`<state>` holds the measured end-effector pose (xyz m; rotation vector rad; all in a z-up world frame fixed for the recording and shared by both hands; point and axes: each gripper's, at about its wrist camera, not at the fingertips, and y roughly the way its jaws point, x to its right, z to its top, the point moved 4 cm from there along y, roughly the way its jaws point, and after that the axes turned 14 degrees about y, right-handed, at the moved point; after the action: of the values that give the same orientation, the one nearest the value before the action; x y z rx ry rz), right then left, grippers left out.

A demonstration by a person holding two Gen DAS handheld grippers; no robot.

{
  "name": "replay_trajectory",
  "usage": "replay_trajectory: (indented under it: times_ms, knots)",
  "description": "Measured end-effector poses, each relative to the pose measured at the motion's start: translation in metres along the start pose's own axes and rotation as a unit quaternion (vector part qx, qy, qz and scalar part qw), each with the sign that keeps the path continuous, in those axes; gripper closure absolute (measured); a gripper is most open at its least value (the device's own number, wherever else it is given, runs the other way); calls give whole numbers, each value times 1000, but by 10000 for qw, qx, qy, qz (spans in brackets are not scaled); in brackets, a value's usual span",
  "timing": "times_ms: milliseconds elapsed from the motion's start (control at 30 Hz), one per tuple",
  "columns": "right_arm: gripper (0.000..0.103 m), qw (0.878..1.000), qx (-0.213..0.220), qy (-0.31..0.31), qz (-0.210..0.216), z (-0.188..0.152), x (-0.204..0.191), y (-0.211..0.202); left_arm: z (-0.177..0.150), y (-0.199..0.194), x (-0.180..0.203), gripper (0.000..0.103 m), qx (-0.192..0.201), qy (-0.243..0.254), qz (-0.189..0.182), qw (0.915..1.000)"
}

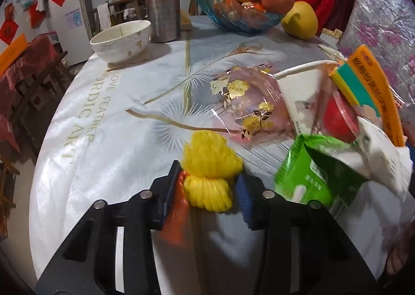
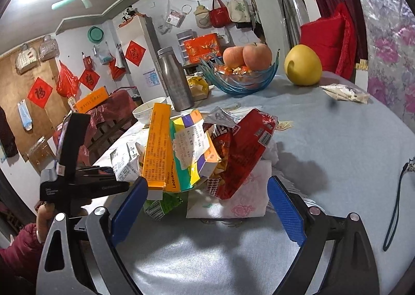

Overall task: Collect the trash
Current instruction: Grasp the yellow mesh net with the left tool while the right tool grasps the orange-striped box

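The left hand-held gripper (image 1: pixel 207 191) has its blue pads closed onto a yellow mesh net (image 1: pixel 211 165) lying on the tabletop (image 1: pixel 103 126). The net is soft and bunched, and an orange plastic scrap (image 1: pixel 176 206) sits against the left pad, so it could slip out or snag when lifted. The right hand-held gripper (image 2: pixel 207 188) stands wide open, gripping nothing, just before the trash pile (image 2: pixel 197 149), whose leaning orange box (image 2: pixel 157 147) may topple if nudged. The tablecloth reads "LOVE FEATHER NORDIC ART"; a distant orange carton (image 2: pixel 90 100) reads "NAVEL ORANGE".

"NORDIC ART" on tablecloth (image 1: pixel 85 123)
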<state>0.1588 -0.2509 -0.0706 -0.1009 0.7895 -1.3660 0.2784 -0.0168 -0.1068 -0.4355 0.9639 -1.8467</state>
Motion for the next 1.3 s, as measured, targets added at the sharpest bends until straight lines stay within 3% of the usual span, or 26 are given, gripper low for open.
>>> replay_trajectory:
  times_ms: [267,467,633,767,867,967,1100,1300]
  knots:
    - [12,9999,98,-63,30,0,-8,-6,-34,-37,-25,62,170,-286,567,9978]
    - [16,9985,311,-231,400,13,-39,-12,-39,-40,-31,62,222,-385,618,9971]
    - [18,9975,361,-585,176,28,-64,6,-39,-42,-31,62,303,-373,500,9976]
    - [23,9995,-132,-255,-89,33,-53,36,-40,-42,-32,62,312,-420,432,9977]
    - [22,9987,-85,-198,-455,34,-41,40,-39,-42,-28,62,322,-344,412,9980]
    - [20,9982,-165,-220,-536,29,-34,42,-38,-42,-27,61,337,-336,392,9981]
    - [20,9969,-47,-230,-754,27,-21,37,-40,-43,-29,61,347,-382,384,9979]
    - [25,9970,308,-233,-665,29,-7,10,-39,-42,-29,61,351,-369,346,9981]
